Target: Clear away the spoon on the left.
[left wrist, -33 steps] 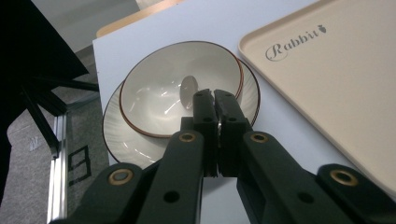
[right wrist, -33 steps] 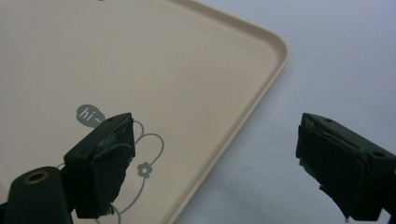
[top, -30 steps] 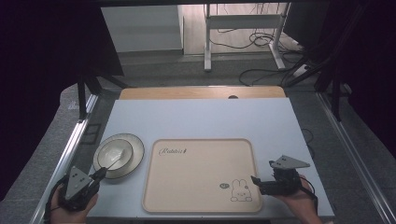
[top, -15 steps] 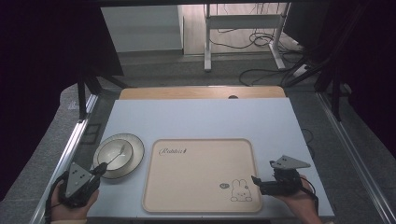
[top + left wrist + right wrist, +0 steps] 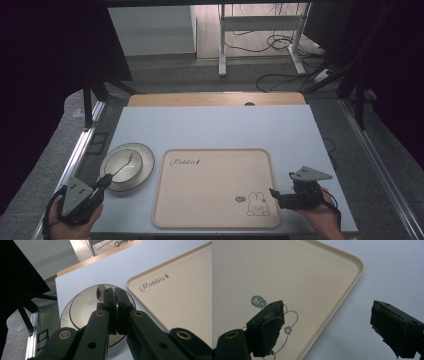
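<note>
A: Our left gripper [image 5: 102, 182] has its jaws pinched tight on the near rim of the plate [image 5: 127, 166]. Since a second ago the plate has slid with it, closer to the tray [image 5: 215, 186].

B: Agreed. In the left gripper view the plate [image 5: 85, 306] lies straight ahead of the jaws, the tray [image 5: 180, 290] just to their right.

A: And our right gripper [image 5: 273, 194]?

B: Unmoved, jaws wide with nothing between them, astride the tray's near right edge [image 5: 342, 302].

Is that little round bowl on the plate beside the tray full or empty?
Empty. The round cream bowl on its brown-rimmed plate shows a bare, shiny inside; nothing lies in it apart from the left gripper, jaws shut, over it.
</note>
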Motion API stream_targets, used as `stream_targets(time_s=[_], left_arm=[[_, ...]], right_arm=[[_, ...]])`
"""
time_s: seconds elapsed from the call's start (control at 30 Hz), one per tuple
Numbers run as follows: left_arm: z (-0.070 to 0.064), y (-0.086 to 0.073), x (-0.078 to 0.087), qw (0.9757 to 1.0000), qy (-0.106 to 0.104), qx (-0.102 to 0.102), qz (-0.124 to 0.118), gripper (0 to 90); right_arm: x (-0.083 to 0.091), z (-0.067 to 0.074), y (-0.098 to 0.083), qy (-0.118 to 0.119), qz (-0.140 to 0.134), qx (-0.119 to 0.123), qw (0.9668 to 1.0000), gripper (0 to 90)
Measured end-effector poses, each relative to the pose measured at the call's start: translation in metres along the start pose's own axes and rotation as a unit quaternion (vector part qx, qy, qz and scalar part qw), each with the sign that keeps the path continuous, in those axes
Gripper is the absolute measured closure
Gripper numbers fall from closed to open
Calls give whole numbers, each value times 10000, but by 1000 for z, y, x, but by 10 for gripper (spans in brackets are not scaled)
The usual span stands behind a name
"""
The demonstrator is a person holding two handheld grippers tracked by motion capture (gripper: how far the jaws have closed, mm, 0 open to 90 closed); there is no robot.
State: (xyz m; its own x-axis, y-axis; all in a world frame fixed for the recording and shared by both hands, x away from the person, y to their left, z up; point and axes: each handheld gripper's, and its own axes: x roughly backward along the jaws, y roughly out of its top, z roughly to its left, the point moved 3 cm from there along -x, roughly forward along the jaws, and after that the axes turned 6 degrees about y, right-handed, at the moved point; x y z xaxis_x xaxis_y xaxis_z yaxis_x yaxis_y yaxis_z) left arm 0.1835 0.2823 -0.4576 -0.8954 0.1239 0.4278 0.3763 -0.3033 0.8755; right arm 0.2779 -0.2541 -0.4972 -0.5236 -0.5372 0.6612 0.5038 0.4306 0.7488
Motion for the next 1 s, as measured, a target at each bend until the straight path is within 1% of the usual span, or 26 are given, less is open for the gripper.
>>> stream_targets(time_s=[0.03, 0.07, 0.1, 0.27, 0.47, 0.67, 0.87, 1.0], left_arm=[[0, 1, 1, 9999, -55, 74, -45, 897], [0, 1, 1, 9999, -55, 74, -45, 897], [0, 3, 2, 9999, -88, 110, -97, 897], [-2, 8, 5, 9997, -110, 85, -199, 897], [-5, 14, 4, 9992, -232, 160, -275, 897], [-10, 22, 0, 9989, -324, 101, -314, 897], [-15, 28, -4, 9984, -402, 55, -382, 897], [-20, 37, -9, 9979, -484, 0, -437, 897]], right_arm=[[0, 0, 0, -3, -1, 0, 10000, 124], [0, 0, 0, -3, 3, 2, 10000, 124], [1, 0, 0, -7, -5, 1, 10000, 124], [0, -1, 0, -5, -15, -18, 10000, 124], [2, -1, 1, -6, -55, -6, 10000, 124], [2, -1, 1, 20, -76, 6, 10000, 124], [2, -2, 1, -15, -92, -25, 10000, 124], [3, 0, 2, -25, -86, 15, 10000, 124]])
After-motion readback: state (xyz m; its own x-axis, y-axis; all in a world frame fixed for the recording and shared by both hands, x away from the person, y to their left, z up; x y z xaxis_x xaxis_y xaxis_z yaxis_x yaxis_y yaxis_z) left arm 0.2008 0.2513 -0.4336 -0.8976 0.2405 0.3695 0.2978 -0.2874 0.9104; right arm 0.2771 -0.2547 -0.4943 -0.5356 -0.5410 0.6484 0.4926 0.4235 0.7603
